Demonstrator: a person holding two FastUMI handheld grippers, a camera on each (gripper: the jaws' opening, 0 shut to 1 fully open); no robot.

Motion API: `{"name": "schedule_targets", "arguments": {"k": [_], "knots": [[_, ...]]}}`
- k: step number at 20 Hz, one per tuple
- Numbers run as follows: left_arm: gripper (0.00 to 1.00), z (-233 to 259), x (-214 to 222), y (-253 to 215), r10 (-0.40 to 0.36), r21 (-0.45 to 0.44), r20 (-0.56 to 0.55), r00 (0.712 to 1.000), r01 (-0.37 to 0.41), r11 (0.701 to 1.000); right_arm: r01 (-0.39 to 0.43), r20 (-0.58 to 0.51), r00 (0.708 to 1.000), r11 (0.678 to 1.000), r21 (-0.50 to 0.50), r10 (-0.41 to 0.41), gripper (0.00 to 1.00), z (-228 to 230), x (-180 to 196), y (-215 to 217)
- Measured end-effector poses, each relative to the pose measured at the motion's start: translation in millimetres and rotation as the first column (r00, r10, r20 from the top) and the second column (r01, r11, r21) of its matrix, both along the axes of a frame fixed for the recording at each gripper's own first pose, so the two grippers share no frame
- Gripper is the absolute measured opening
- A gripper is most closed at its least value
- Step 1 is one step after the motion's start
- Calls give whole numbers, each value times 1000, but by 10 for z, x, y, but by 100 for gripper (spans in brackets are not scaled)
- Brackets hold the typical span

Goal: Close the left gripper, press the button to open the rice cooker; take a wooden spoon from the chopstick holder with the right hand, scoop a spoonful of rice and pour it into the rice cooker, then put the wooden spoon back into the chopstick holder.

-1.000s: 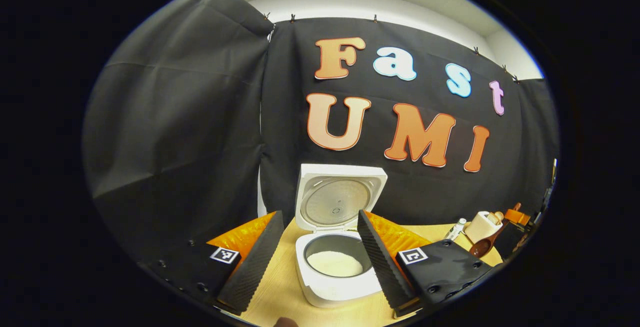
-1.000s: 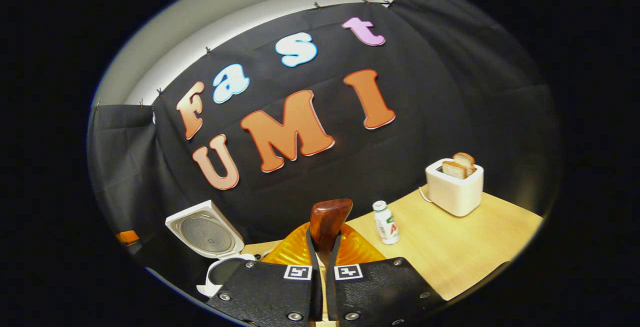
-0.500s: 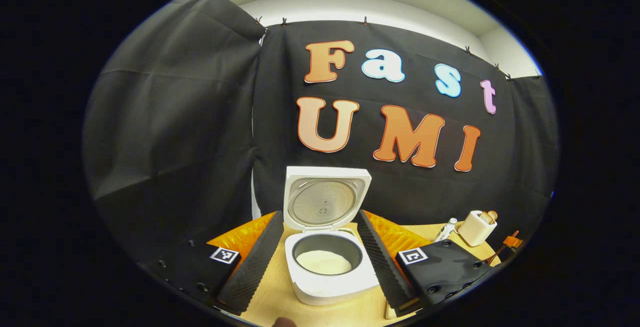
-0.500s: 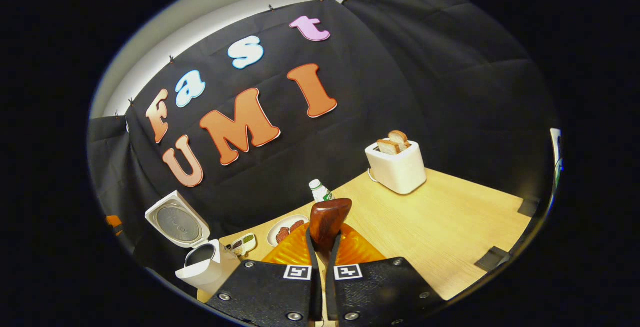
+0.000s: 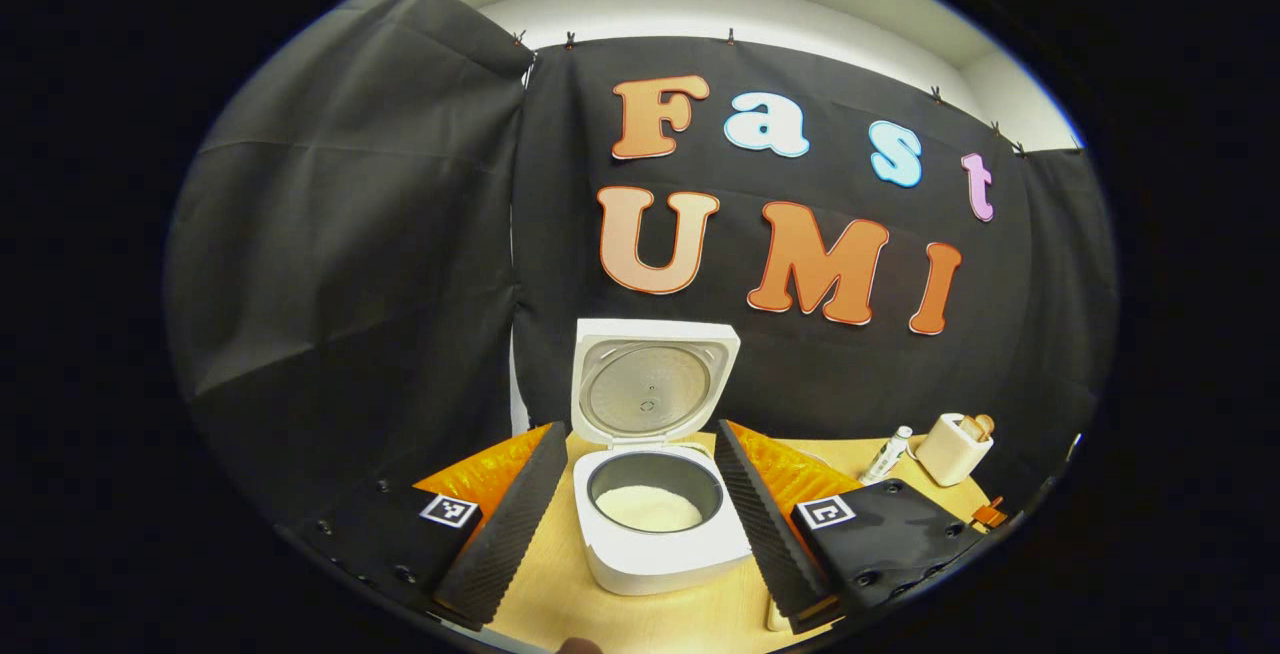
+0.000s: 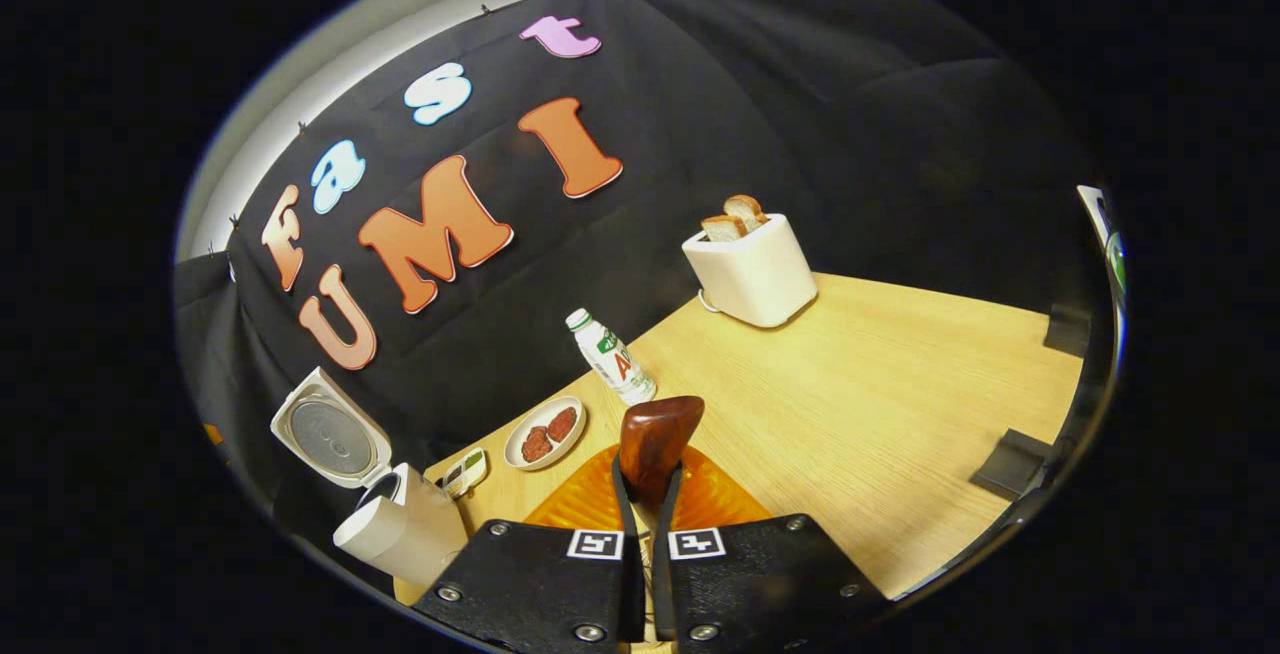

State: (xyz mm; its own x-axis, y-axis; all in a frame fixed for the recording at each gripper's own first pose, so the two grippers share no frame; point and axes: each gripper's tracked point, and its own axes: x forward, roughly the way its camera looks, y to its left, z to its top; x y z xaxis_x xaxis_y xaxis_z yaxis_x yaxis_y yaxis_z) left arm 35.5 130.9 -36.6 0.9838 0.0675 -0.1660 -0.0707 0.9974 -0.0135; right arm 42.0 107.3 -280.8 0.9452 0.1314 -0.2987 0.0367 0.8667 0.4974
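Two grippers are mine: my left gripper [image 5: 640,514] hangs with fingers spread, framing the rice cooker [image 5: 655,534], lid up, rice in its pot; my right gripper [image 6: 645,514] is clamped on the wooden spoon [image 6: 655,439]. I see no chopstick holder, so returning the spoon blind risks a miss. One toaster [image 6: 750,274], one bottle [image 6: 612,359], one plate [image 6: 545,431]

Rice cooker [image 5: 655,534]: white, lid [image 5: 650,389] stood upright, open; dark inner pot held white rice [image 5: 648,508]. Wooden spoon [image 6: 655,439]: dark reddish-brown, bowl projected upward, clamped at its handle.
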Motion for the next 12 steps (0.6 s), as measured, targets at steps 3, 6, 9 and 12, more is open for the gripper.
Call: {"name": "schedule_targets", "arguments": {"k": [3,6,9,12], "knots": [[100,-8,1,-21,-4,9,-7,1000,4,1000,17,-13,1000,1000,23,-17,2,-91,8,-30],[100,12,28,-26,-8,6,-5,1000,8,1000,16,-56,998,999,29,-15,9,-218,-13,-20],[100,2,76,-39,-9,15,-8,1000,9,1000,11,-73,997,1000,23,-9,20,-205,-56,-35],[100,-9,155,-105,-19,15,-19,1000,19,1000,41,-103,994,999,-19,-43,51,-230,-81,-192]]}}
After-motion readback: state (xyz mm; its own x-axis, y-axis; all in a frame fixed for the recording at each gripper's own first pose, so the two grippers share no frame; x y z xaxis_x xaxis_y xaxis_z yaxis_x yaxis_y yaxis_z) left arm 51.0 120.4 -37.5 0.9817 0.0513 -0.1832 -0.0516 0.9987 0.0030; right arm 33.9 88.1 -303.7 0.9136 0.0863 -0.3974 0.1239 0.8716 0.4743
